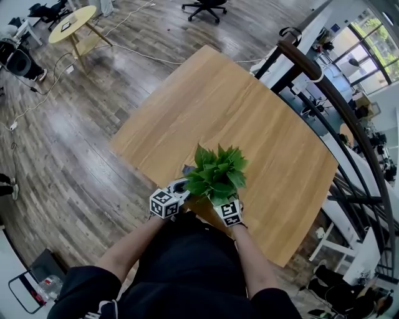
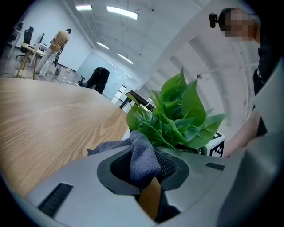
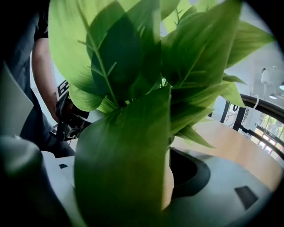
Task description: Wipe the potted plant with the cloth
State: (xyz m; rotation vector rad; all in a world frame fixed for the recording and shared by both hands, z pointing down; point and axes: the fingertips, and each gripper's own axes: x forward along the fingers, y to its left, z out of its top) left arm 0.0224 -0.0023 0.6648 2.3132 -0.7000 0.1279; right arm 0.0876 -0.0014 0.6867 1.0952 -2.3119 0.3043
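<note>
The potted plant (image 1: 217, 174), with broad green leaves, stands near the front edge of the wooden table (image 1: 262, 118). My left gripper (image 1: 182, 188) is at the plant's left side and is shut on a grey cloth (image 2: 141, 156). The cloth bunches between its jaws and touches the lowest leaves (image 2: 177, 115). My right gripper (image 1: 221, 200) is at the plant's near side, under the foliage. In the right gripper view, leaves (image 3: 133, 88) fill the frame. A cream pot wall (image 3: 167, 188) sits against the dark right pad (image 3: 188, 173); the left pad is hidden.
The table edge runs just below the plant, next to the person's body. A dark curved railing (image 1: 324, 81) passes beyond the table's right corner. A round yellow table (image 1: 72, 23) and an office chair (image 1: 206, 7) stand far off on the wooden floor.
</note>
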